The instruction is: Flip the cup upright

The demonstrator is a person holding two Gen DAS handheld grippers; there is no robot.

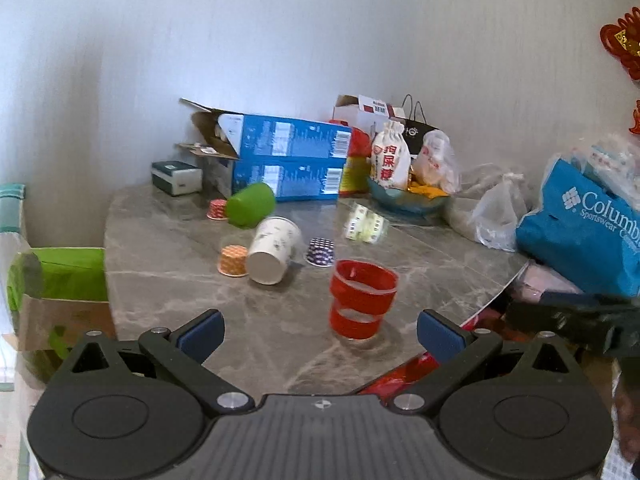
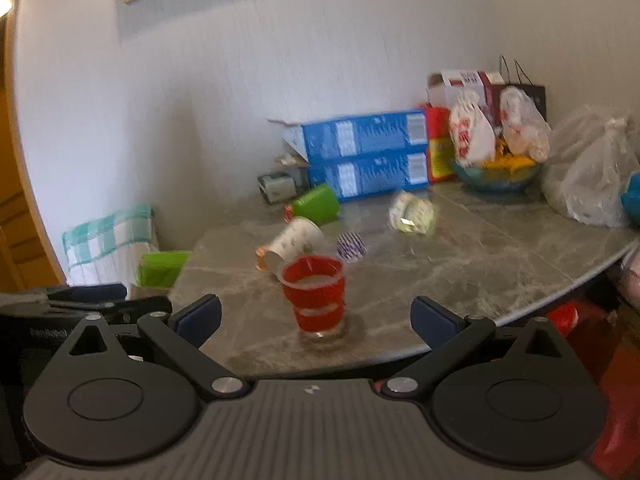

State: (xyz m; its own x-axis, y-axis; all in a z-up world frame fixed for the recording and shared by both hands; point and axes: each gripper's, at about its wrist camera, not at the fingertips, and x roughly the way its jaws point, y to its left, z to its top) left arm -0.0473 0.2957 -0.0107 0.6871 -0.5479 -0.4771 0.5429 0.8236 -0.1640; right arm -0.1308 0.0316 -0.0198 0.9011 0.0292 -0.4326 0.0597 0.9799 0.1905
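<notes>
**Red cup up, white cup next**

I see the red cup (image 1: 362, 298) upright on the surface (image 1: 168, 232), both hand-held grippers (image 1: 320, 334) (image 2: 316, 320) spread wide and empty. The white paper cup (image 1: 274, 250) lies beyond, base toward me, nearer my left.

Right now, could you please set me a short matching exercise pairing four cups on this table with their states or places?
Cups:
1. red cup
2. white paper cup
3. green cup
4. purple patterned cup

States:
A. on its side, base toward the camera
B. upright, nearest the tools
C. tipped over beside the blue boxes
D. small, just right of the white paper cup

Pairs: 1-B, 2-A, 3-C, 4-D
</notes>
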